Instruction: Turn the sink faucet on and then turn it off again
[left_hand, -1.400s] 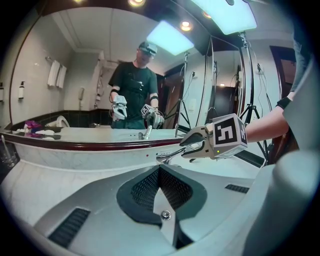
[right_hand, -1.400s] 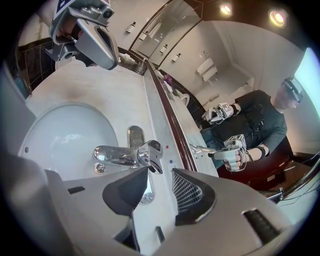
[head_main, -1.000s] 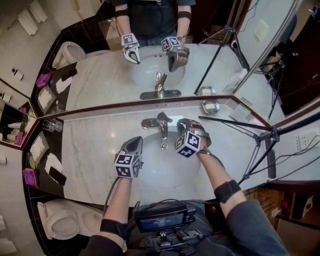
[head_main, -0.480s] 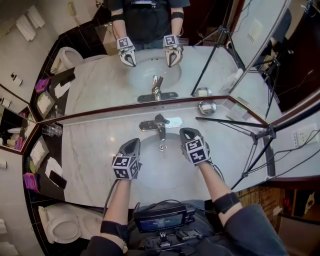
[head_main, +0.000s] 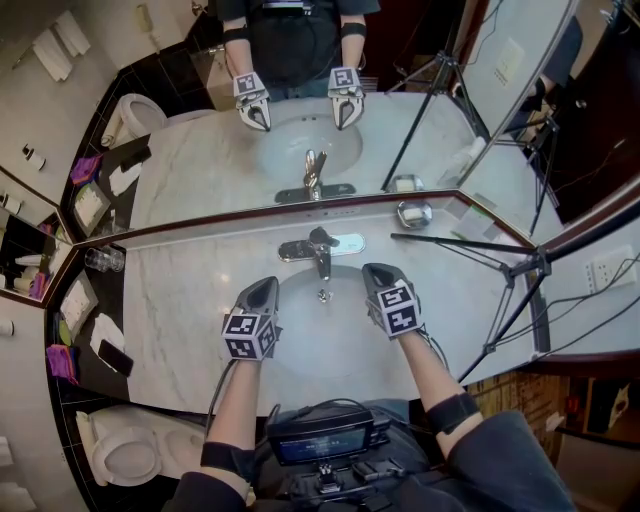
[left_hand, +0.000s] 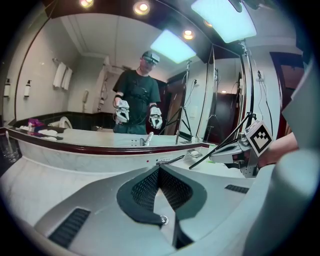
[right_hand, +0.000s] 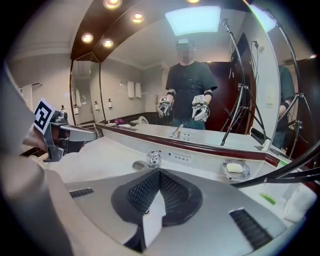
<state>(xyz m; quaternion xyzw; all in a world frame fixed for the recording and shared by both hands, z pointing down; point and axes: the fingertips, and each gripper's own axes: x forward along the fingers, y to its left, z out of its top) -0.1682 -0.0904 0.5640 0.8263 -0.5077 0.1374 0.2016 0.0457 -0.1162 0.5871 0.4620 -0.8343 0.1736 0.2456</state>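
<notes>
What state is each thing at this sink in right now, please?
Faucet, no water running that I can see.
Left gripper, shut, nothing between its jaws.
Right gripper, shut, nothing between its jaws.
Soap dish, holding a bar of soap.
Glass, upright on the counter.

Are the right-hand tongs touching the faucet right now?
Apart. The head view shows bare white basin between the right tongs and the faucet; the tongs are shut and empty.
</notes>
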